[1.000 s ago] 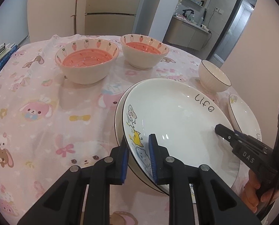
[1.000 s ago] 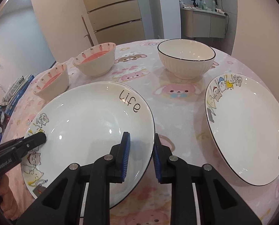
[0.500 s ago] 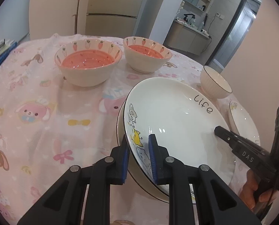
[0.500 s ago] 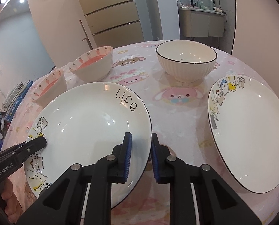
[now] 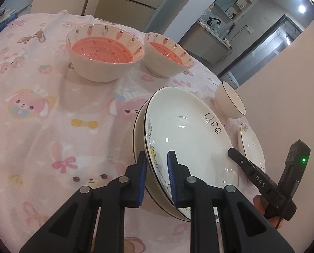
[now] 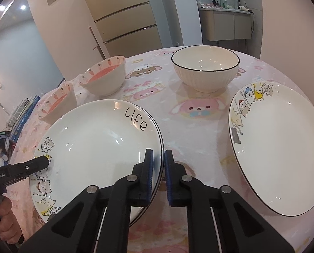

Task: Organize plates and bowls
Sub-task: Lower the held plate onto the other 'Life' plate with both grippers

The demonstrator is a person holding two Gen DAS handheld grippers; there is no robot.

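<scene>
A stack of white plates with cartoon cats and the word "life" sits on the pink tablecloth. My left gripper is shut on the stack's near-left rim, one pad outside the lower plate and one inside the top plate. My right gripper straddles the opposite rim. Its jaws are closing and the pads hold the rim between them. Each gripper's black fingers show in the other view, lying on the top plate.
A single matching plate lies to the right. A white bowl with a black rim stands behind it. Two carrot-pattern bowls stand at the back left. Books lie at the table's left edge.
The right gripper's jaws have narrowed onto the plate rim. The left gripper has rolled and shifted a little, still clamped on the rim, so its view now tilts.
</scene>
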